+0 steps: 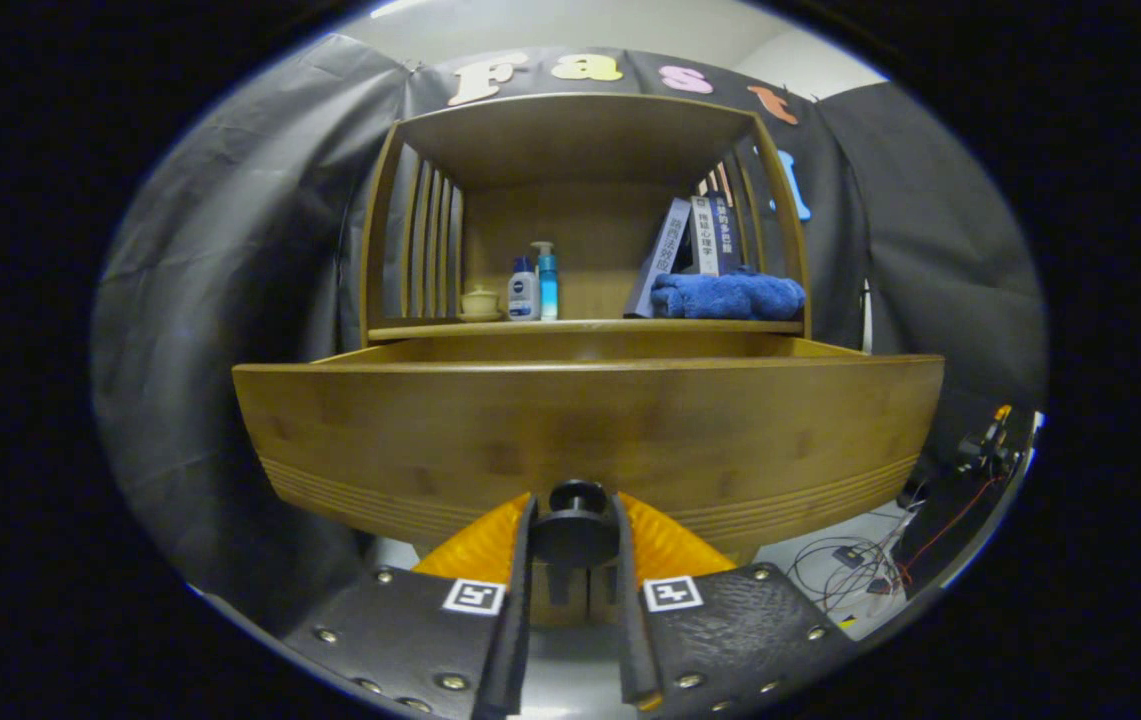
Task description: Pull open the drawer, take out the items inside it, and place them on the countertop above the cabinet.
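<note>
At the cabinet front, the gripper [575, 530] clamps the round black knob [575, 520] of the pulled-out wooden drawer [590, 430].
Above, the countertop [580, 326] bears a fluffy blue cloth [727, 296].

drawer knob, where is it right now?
In the gripper view the drawer knob sits low on the middle of the drawer front, clamped between the hand-held gripper fingers.
</note>
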`<state>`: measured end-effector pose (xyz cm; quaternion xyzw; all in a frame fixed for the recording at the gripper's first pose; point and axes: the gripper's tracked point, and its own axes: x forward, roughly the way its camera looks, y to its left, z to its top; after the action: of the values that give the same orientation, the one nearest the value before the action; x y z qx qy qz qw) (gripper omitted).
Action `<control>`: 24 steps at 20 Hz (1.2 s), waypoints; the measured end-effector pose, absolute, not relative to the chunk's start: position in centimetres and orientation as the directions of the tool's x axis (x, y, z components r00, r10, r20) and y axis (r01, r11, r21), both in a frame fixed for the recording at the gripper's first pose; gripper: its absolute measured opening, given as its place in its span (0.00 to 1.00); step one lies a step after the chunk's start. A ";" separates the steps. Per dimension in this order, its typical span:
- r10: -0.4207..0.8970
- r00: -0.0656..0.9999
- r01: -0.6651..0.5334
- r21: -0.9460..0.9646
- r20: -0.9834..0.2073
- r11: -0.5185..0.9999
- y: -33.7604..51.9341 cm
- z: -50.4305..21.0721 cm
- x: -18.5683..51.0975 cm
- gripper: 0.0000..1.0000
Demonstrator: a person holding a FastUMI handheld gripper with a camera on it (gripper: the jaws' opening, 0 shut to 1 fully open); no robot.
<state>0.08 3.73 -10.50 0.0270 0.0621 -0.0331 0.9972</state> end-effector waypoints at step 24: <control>-0.106 0.784 0.098 -0.046 -0.611 0.994 1.2 -7.3 12.8 0.97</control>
<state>12.76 1.16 -7.29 -0.0062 0.3240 -0.0538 0.9445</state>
